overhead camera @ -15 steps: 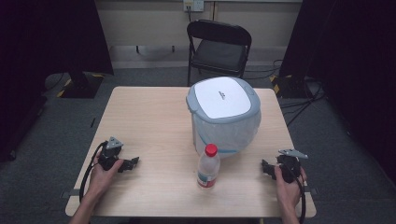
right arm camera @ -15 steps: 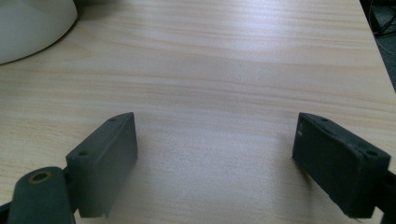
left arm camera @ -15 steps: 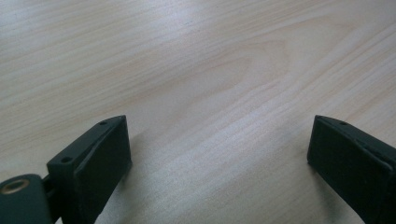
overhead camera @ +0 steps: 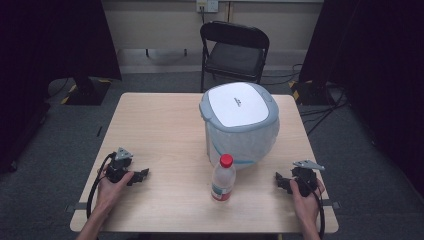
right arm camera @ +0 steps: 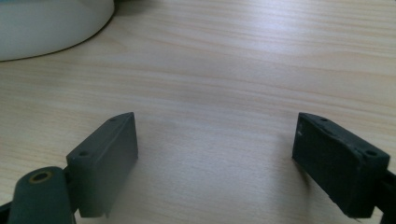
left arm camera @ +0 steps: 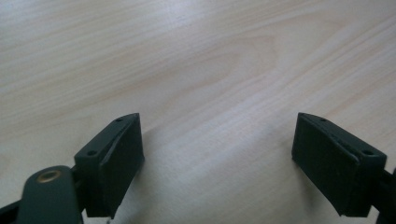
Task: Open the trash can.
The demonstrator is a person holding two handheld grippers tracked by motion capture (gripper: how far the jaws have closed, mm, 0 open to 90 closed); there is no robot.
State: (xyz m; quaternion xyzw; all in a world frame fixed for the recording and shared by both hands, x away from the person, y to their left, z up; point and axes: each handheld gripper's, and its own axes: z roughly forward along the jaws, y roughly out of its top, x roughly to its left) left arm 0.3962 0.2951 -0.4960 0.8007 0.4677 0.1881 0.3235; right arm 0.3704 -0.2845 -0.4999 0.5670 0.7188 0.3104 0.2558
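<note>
A clear plastic bottle [overhead camera: 223, 179] with a red cap stands upright near the table's front edge, just in front of a grey bin [overhead camera: 241, 125] with a white lid and a plastic liner. My left gripper [overhead camera: 141, 176] rests on the table at the front left, held in a hand, its jaws pointing right toward the bottle. In the left gripper view the left gripper [left arm camera: 217, 163] is open over bare wood. My right gripper [overhead camera: 279, 180] sits at the front right, pointing left. Its jaws [right arm camera: 215, 163] are open and empty, with the bin's base [right arm camera: 46, 23] ahead at the upper left.
The light wooden table [overhead camera: 160, 125] has bare wood across its left half and between each gripper and the bottle. A black folding chair [overhead camera: 235, 47] stands behind the table's far edge. Cables trail from both grippers.
</note>
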